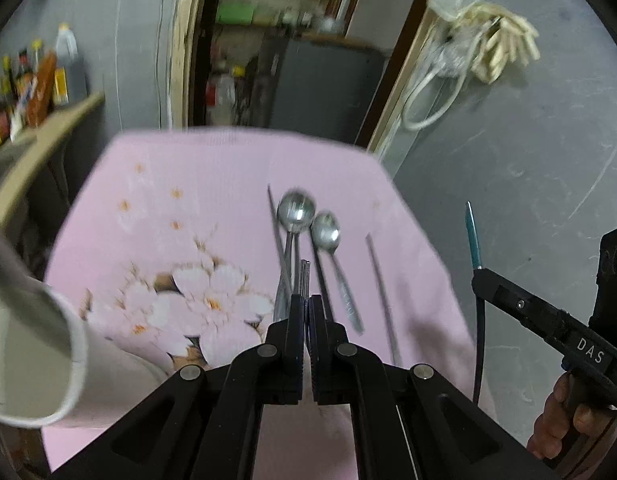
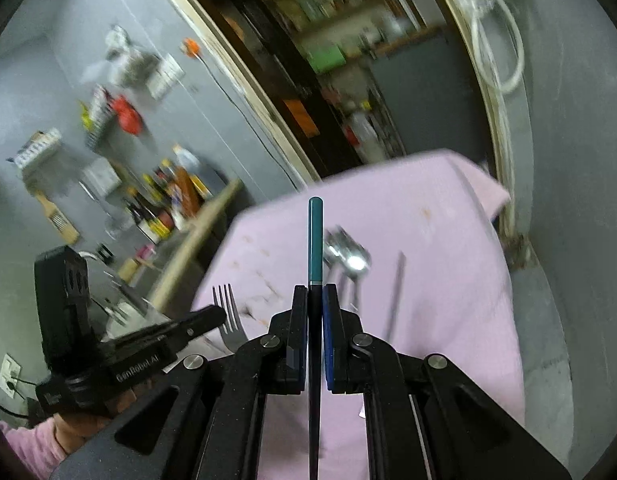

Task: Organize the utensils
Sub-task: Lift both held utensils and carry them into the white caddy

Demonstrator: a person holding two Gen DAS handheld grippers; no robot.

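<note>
Above the pink flowered cloth (image 1: pixel 212 184) on the tabletop, both tools are lifted clear, each with something pinched. The left tool (image 1: pixel 306 308) has its jaws drawn tight on a fork (image 2: pixel 228 316), tines forward (they show plainly only from the right wrist view). The right tool (image 2: pixel 315 300) is clamped on a dark chopstick with a teal end (image 2: pixel 315 236), which runs straight out between the jaws.

To do this step well, I judge each piece should travel level and slowly, since thin metal in a narrow pinch can swivel. The white cup (image 1: pixel 36 360) at the left edge looks a likely holder, so lower handles in first.

Two steel spoons (image 1: pixel 308 220) lie side by side on the cloth, bowls away from the camera, shiny and blurred. Thin metal sticks (image 1: pixel 382 300) lie beside them, one apart to the right.
</note>
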